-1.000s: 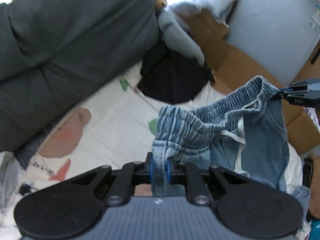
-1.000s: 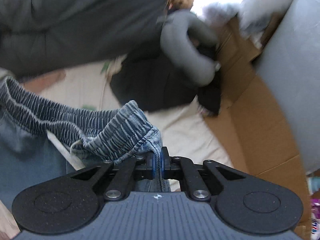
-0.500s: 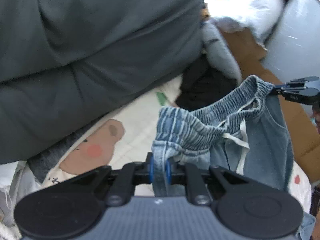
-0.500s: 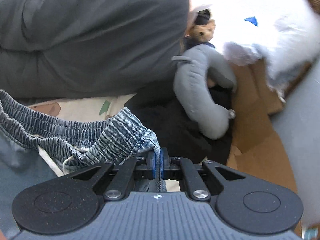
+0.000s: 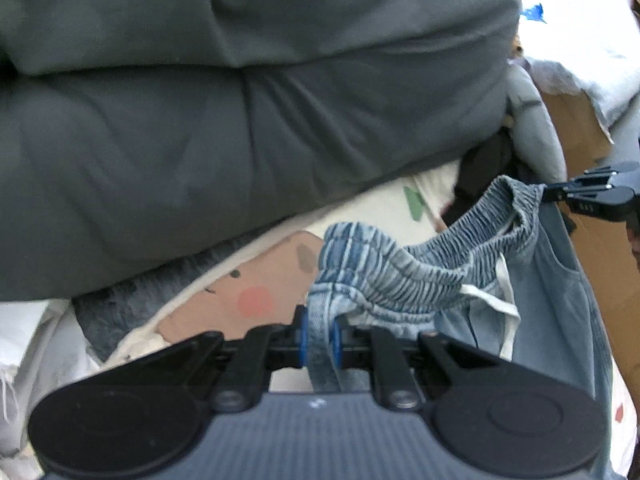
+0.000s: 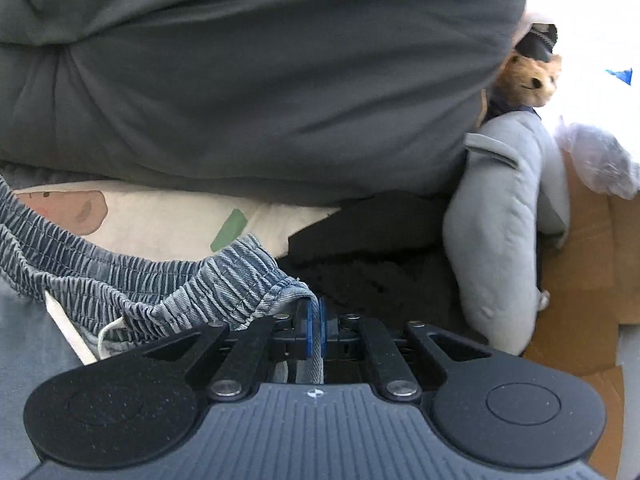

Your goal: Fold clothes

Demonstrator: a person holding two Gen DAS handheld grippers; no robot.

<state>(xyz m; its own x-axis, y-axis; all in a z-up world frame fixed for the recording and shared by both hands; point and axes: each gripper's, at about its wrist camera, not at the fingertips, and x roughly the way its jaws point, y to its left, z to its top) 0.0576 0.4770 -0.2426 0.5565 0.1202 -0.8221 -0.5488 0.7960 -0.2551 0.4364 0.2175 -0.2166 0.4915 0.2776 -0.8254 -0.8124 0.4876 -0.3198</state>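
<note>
shorts (image 5: 540,300): up in the air over the bed (image 5: 384,208), hanging down | left gripper (image 5: 319,338): pinched tight on 1 end of the waistband | right gripper (image 6: 314,330): pinched tight on the other end | feel: soft, light, floppy; hold at the stretchy band's 2 ends

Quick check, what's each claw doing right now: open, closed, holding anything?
Left claw: closed on the waistband of the denim shorts.
Right claw: closed on the other end of the same waistband.
</note>
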